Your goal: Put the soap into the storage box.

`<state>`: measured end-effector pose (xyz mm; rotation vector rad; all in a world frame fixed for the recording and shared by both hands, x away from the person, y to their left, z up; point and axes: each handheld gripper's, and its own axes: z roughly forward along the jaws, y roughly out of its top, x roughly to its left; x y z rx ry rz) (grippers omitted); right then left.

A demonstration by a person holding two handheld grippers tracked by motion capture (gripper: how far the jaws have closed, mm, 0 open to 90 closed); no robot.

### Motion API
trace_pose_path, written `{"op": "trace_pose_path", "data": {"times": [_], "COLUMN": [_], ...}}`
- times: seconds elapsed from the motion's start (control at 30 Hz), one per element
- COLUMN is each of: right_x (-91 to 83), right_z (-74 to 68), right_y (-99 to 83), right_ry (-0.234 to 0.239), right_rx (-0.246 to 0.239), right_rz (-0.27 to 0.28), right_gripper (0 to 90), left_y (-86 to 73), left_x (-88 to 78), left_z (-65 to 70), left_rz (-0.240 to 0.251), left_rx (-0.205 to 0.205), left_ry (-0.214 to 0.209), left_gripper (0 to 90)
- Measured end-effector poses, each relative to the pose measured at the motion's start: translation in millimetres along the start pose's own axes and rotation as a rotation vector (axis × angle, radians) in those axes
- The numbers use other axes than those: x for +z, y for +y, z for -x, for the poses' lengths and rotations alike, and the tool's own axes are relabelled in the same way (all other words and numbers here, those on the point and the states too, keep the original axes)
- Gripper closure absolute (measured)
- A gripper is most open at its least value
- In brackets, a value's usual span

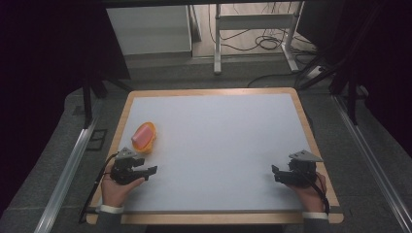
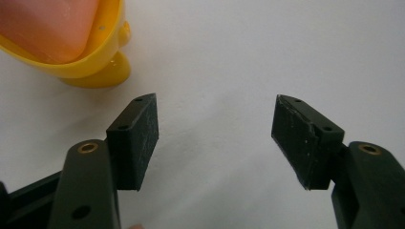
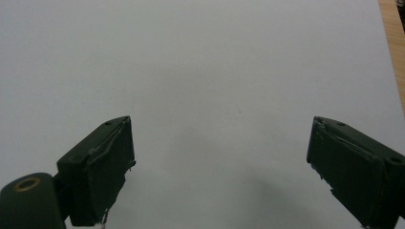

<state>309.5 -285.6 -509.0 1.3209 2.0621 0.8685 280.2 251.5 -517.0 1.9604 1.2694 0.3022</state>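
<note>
A yellow bowl (image 1: 146,141) with a pink block (image 1: 141,135) in it sits near the table's left edge. In the left gripper view the yellow bowl (image 2: 81,67) and the pink block (image 2: 47,26) fill the upper left corner. My left gripper (image 1: 149,170) rests just in front of the bowl, held in a hand, and it is open with only bare table between its pads (image 2: 138,138). My right gripper (image 1: 276,173) lies low at the table's front right, also open (image 3: 219,167) and holding nothing.
The white mat (image 1: 218,141) covers a wooden table (image 1: 311,141). Beyond the far edge stand a white cabinet (image 1: 150,29) and a metal frame with loose cables (image 1: 257,39). Metal rails (image 1: 68,170) run along both sides.
</note>
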Motion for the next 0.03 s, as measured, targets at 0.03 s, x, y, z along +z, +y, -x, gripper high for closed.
{"op": "trace_pose_path", "data": {"times": [0.03], "right_x": [0.0], "right_z": [0.0], "right_y": [0.0], "right_ry": [0.0], "right_rx": [0.0], "right_rz": [0.0], "right_gripper": [8.7], "left_y": [0.0], "left_x": [0.0], "left_z": [-0.1], "left_rz": [-0.001], "left_rx": [0.001], "left_ry": [-0.002], "left_gripper": [33.7]}}
